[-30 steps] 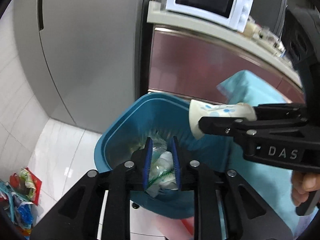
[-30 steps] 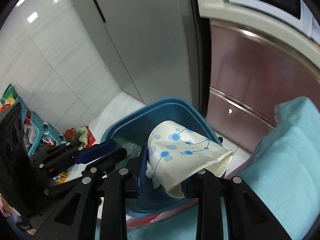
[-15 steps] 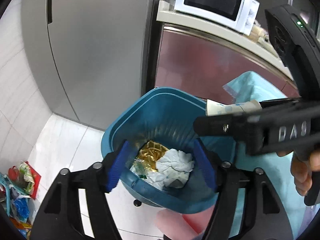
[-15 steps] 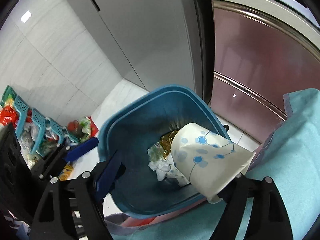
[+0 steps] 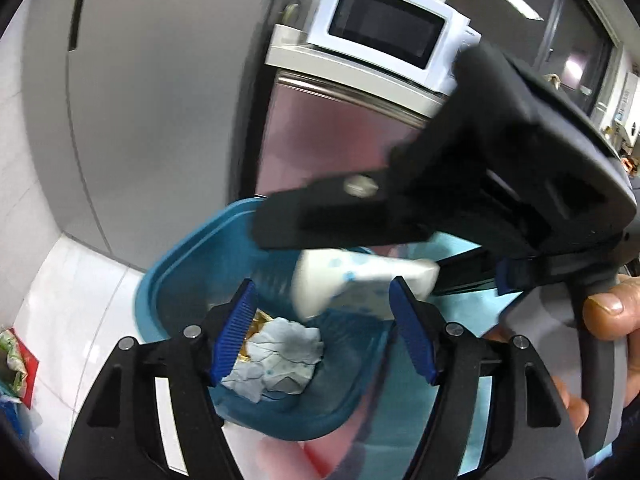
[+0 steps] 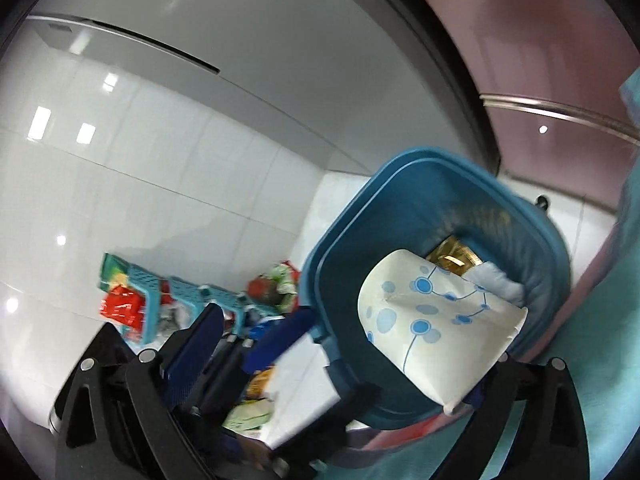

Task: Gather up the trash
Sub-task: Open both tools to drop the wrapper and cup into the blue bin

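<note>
both wrist views close above, facing down; share blue bin (image 5: 168,276) (image 6: 404,184)

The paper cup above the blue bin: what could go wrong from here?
1. The paper cup lies near the bin's near rim, so it may catch there or fall outside.
2. The right tool hangs close above the open left tool; they may collide.

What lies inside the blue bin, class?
In the blue bin: a crumpled white tissue and a gold wrapper. A dotted paper cup at the right gripper covers part of the bottom, so more may be hidden.
</note>
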`<action>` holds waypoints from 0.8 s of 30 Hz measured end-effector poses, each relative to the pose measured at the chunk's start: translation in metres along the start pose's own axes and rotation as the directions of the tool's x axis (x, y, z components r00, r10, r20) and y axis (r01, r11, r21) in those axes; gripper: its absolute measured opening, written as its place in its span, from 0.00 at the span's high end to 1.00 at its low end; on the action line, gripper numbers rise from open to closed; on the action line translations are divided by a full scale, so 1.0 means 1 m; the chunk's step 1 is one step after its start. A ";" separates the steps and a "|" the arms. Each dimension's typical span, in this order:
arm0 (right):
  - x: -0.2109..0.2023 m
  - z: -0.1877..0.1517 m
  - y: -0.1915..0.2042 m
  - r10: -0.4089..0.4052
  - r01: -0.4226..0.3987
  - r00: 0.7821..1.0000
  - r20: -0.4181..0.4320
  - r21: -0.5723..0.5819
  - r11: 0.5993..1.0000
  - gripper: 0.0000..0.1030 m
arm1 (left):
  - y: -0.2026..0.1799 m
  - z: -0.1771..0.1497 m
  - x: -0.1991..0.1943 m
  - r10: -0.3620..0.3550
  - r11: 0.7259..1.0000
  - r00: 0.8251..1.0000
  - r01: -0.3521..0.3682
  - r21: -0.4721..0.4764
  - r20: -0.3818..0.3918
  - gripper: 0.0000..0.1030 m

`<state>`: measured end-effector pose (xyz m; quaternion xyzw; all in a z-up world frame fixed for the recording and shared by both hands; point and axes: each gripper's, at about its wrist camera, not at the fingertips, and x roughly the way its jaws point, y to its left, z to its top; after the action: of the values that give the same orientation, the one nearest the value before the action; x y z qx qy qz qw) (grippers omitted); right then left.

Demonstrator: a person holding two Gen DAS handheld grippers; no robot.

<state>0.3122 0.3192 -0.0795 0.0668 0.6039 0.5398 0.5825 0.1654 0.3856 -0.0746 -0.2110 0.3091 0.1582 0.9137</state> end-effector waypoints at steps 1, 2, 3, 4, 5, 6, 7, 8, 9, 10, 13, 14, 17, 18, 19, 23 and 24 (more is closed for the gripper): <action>0.001 0.000 -0.001 0.011 -0.011 1.000 0.004 0.011 1.000 0.07 | -0.001 -0.001 0.000 0.000 1.000 1.000 0.000 -0.003 0.007 0.39; 0.002 0.000 -0.004 0.040 -0.041 0.999 0.011 0.039 0.998 0.07 | 0.000 -0.001 0.001 -0.006 1.000 1.000 0.006 -0.007 0.006 0.39; 0.004 0.002 -0.007 0.062 -0.063 0.998 0.010 0.060 0.996 0.07 | 0.002 -0.001 0.002 -0.008 1.000 1.000 0.008 -0.012 0.002 0.39; 0.005 0.001 -0.008 0.076 -0.077 0.997 0.009 0.072 0.994 0.07 | 0.002 -0.002 0.002 -0.011 1.000 1.000 0.011 -0.009 0.004 0.39; 0.006 0.001 -0.011 0.117 -0.117 0.993 0.009 0.089 0.989 0.07 | -0.001 -0.002 0.000 -0.016 1.000 1.000 0.016 0.007 0.010 0.39; 0.008 0.001 -0.015 0.157 -0.157 0.988 0.011 0.111 0.981 0.07 | -0.002 -0.002 -0.002 -0.021 1.000 1.000 0.021 0.020 0.015 0.39; 0.010 0.002 -0.018 0.179 -0.180 0.984 0.017 0.127 0.976 0.07 | -0.003 -0.002 -0.001 -0.015 0.999 1.000 0.015 0.033 0.021 0.38; 0.010 0.001 -0.020 0.193 -0.194 0.981 0.023 0.134 0.972 0.07 | -0.004 -0.001 0.000 0.003 0.999 1.000 -0.004 0.043 0.024 0.37; 0.012 0.001 -0.021 0.197 -0.198 0.980 0.023 0.139 0.970 0.07 | -0.001 0.000 0.001 -0.014 0.999 0.999 0.013 0.035 0.030 0.38; 0.013 0.001 -0.021 0.202 -0.203 0.979 0.019 0.143 0.969 0.07 | 0.001 0.001 0.002 -0.033 0.999 0.999 0.032 0.027 0.034 0.38; 0.016 0.000 -0.022 0.231 -0.231 0.973 0.012 0.145 0.962 0.06 | -0.003 0.000 0.001 -0.043 0.996 0.999 0.040 0.076 0.034 0.38; 0.016 0.000 -0.024 0.245 -0.244 0.969 0.013 0.149 0.958 0.06 | -0.002 -0.001 0.003 -0.018 0.995 0.999 0.014 0.100 0.033 0.37; 0.015 -0.002 -0.022 0.248 -0.246 0.969 0.002 0.132 0.960 0.06 | 0.006 0.001 0.006 0.059 0.992 0.997 -0.063 0.105 0.044 0.36; 0.015 -0.003 -0.021 0.254 -0.251 0.967 -0.009 0.128 0.959 0.06 | 0.010 0.001 0.007 0.080 0.992 0.996 -0.084 0.098 0.045 0.36; 0.015 -0.005 -0.019 0.255 -0.251 0.967 -0.018 0.116 0.961 0.06 | 0.013 0.001 0.011 0.125 0.986 0.991 -0.129 0.105 0.040 0.36; 0.010 -0.007 -0.017 0.209 -0.207 0.978 -0.017 0.087 0.974 0.07 | 0.030 0.003 0.016 0.165 0.985 0.986 -0.165 0.058 0.018 0.37; 0.008 -0.006 -0.016 0.165 -0.164 0.986 -0.012 0.068 0.984 0.07 | 0.031 0.004 0.013 0.184 0.981 0.982 -0.186 0.057 0.031 0.37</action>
<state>0.3135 0.3149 -0.0983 0.1311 0.6192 0.5662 0.5280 0.1641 0.4163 -0.0892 -0.1519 0.3201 0.2359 0.9049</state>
